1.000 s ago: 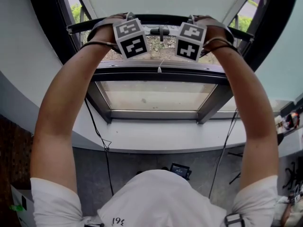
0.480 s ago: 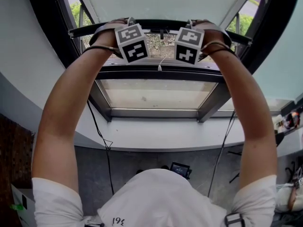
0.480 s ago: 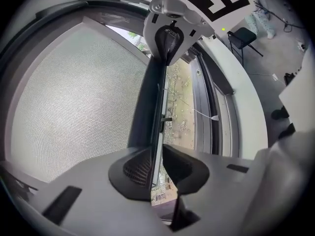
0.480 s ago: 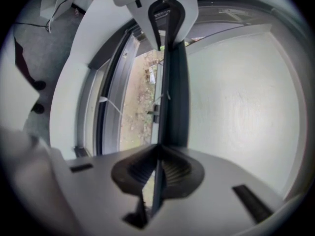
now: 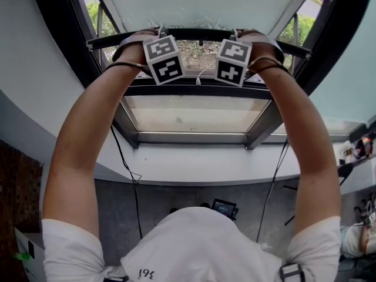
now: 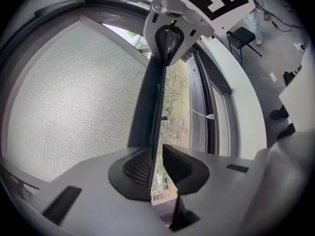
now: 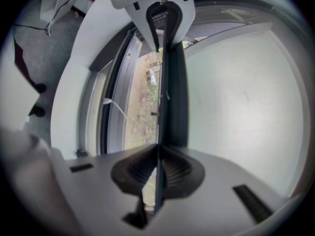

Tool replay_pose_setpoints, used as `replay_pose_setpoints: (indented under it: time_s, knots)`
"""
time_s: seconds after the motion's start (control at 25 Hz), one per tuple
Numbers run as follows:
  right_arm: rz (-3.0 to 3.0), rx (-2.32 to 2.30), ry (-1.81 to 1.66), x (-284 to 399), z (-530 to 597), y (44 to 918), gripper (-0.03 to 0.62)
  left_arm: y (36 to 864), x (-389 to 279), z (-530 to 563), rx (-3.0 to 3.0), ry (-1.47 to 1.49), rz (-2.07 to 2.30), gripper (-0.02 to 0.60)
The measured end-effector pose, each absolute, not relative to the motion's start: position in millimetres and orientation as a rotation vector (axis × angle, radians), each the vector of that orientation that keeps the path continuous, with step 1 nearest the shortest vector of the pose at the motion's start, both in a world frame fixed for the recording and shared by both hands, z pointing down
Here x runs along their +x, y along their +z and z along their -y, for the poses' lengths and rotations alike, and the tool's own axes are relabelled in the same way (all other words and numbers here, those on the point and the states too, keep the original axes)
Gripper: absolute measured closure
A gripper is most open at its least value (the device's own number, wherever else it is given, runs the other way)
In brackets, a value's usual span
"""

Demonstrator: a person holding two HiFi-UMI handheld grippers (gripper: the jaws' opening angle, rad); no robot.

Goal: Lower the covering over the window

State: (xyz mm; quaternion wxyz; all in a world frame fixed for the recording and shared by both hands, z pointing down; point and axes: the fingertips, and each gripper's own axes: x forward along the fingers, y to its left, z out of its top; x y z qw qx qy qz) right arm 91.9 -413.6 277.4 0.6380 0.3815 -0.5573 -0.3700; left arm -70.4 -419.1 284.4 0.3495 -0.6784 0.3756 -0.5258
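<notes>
Blind (image 5: pixel 205 2): partly down over the window (image 5: pixel 197 91).
Bottom bar (image 5: pixel 197 34): level, running between both grippers.
Left gripper (image 6: pixel 156 163): jaws slightly apart around the bar's thin edge, only one pad touching it.
Right gripper (image 7: pixel 158 170): clamped on that edge.

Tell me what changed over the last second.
The left gripper and right gripper came slightly down, pulling the bottom bar of the shade toward the window frame. The right stays clamped on the bar, the left keeps it between its jaws. The frame has not moved.
</notes>
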Motion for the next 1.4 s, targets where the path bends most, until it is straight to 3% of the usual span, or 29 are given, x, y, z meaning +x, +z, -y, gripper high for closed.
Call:
replay_pose_setpoints:
  time_s: [1.16,1.4]
  knots:
    - [1.405,0.923,-0.903,89.9,412.4,346.4,0.549,352.9,-71.8,420.4,-1.741,-1.460,-0.937,0.519]
    - [1.499,1.014,-0.923,87.3,412.3,348.4,0.507,353.8,-71.5,422.1,-1.745,-1.477,-0.928,0.522]
